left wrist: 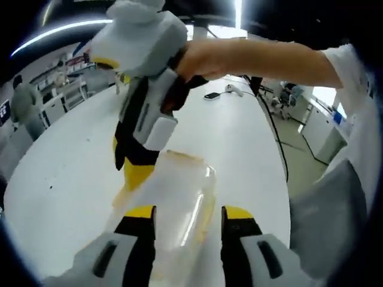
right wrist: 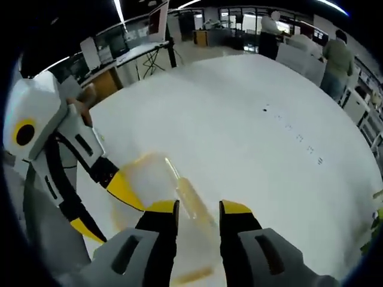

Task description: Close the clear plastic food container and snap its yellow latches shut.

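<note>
Container (left wrist: 179, 197) lies centre-low on our white bench (left wrist: 66, 179), long axis running away from us; left gripper (left wrist: 189, 216) straddles it, right gripper (right wrist: 199, 210) open over its rim.

The counter (right wrist: 251, 119) is seen as plain white, marked by a few small dark specks at the far right. The container (left wrist: 179, 197) is clear, with yellow-amber tinted edges. Each hand-held gripper, left (left wrist: 188, 218) and right (right wrist: 198, 212), is coloured white and grey, with black jaws tipped in yellow.
</note>
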Demonstrator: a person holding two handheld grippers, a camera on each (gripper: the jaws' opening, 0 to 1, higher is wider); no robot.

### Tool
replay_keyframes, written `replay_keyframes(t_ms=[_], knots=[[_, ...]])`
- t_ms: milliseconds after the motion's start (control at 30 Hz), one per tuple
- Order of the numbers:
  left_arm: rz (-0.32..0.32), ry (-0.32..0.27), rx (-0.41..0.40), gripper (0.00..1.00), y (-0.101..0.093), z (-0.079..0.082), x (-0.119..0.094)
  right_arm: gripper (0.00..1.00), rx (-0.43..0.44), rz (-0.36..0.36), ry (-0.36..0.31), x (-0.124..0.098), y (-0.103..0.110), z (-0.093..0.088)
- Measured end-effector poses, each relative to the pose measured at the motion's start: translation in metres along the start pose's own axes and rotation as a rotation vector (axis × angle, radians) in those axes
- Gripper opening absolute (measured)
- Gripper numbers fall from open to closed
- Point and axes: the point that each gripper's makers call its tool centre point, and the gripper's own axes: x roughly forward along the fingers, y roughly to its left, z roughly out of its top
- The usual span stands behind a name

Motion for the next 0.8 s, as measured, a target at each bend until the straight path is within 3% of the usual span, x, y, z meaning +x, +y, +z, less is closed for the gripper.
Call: replay_keyframes(t_ms=[333,400,600,800], knots=[[-0.011,0.02,0.105,0.39,-0.004,0.0,0.004,0.31,-0.085,0.077,0.103,0.007,0.011,0.001],[-0.022,0.021,0.102,0.39,-0.005,-0.002,0.005,0.33,-0.088,0.108,0.138,0.009,0.014,-0.003],[-0.021,0.03,0.12,0.4,-0.005,-0.004,0.007,0.35,-0.091,0.129,0.158,0.011,0.013,-0.001],[0.002,0.055,0.198,0.4,-0.007,-0.006,0.008,0.35,-0.106,0.178,0.214,0.011,0.017,-0.007]])
